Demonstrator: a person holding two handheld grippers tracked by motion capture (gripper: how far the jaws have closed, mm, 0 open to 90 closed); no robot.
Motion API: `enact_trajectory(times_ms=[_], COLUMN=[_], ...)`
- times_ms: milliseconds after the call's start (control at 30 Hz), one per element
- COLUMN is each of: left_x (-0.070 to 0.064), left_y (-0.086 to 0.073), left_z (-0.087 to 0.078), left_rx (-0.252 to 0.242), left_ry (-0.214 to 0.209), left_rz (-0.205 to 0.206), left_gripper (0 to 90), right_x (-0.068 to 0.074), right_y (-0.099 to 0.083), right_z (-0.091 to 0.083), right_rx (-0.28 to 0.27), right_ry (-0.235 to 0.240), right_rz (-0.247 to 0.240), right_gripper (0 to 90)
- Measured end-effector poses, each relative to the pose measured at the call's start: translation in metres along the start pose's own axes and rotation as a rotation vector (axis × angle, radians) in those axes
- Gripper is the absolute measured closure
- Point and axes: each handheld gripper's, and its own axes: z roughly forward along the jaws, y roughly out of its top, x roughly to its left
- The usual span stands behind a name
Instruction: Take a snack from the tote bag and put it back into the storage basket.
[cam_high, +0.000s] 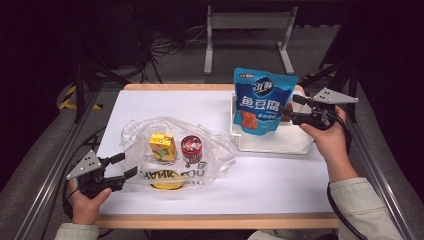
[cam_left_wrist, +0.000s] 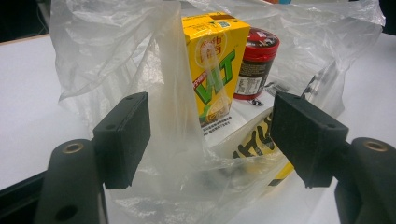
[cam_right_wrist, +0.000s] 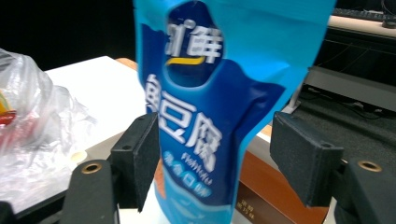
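Observation:
A clear plastic bag (cam_high: 215, 150) lies crumpled on the white table, with a yellow juice carton (cam_high: 162, 146) and a red-lidded can (cam_high: 191, 148) standing inside. My left gripper (cam_high: 126, 165) is open at the bag's near-left edge. In the left gripper view, the bag's film (cam_left_wrist: 116, 56) rises between the spread jaws of that gripper (cam_left_wrist: 210, 140), with the carton (cam_left_wrist: 215, 60) and can (cam_left_wrist: 257, 60) behind it. A blue snack pouch (cam_high: 262, 100) stands upright in a white tray (cam_high: 272, 142). My right gripper (cam_high: 292, 109) is open at its right side. The pouch (cam_right_wrist: 210, 107) sits between that gripper's (cam_right_wrist: 215, 163) spread jaws.
The bag carries black lettering and a yellow print at its near side. A brown box (cam_right_wrist: 275, 200) lies in the tray behind the pouch. Metal rails run along both table sides, and a grey stand and cables sit on the floor beyond the far edge.

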Motion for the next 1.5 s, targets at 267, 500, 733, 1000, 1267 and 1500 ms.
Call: enact_trajectory(times_ms=[267, 500, 733, 1000, 1267, 1500], left_x=[0.001, 0.000, -0.001, -0.001, -0.002, -0.003], left_y=[0.001, 0.000, 0.000, 0.000, 0.001, 0.000], left_z=[0.001, 0.000, -0.002, -0.002, -0.002, -0.005], left_rx=[-0.002, 0.001, -0.006, -0.006, -0.012, -0.009], left_ry=[-0.002, 0.001, -0.002, -0.007, -0.016, -0.008], left_rz=[0.008, 0.008, 0.007, 0.012, 0.012, 0.014], left_gripper=[29.6, 29.7, 29.6, 29.5, 29.5, 29.6], right_x=[0.012, 0.037, 0.053, 0.068, 0.087, 0.105], right_y=[0.003, 0.010, 0.020, 0.031, 0.043, 0.050], right_z=[-0.015, -0.016, -0.012, -0.007, 0.000, 0.012], right_rx=[0.014, 0.007, -0.020, -0.040, -0.059, -0.055], right_ry=[0.022, 0.131, 0.198, 0.283, 0.366, 0.403], right_rz=[-0.035, -0.047, -0.052, -0.059, -0.072, -0.077], right_gripper=[41.7, 43.7, 41.7, 39.6, 33.9, 33.4])
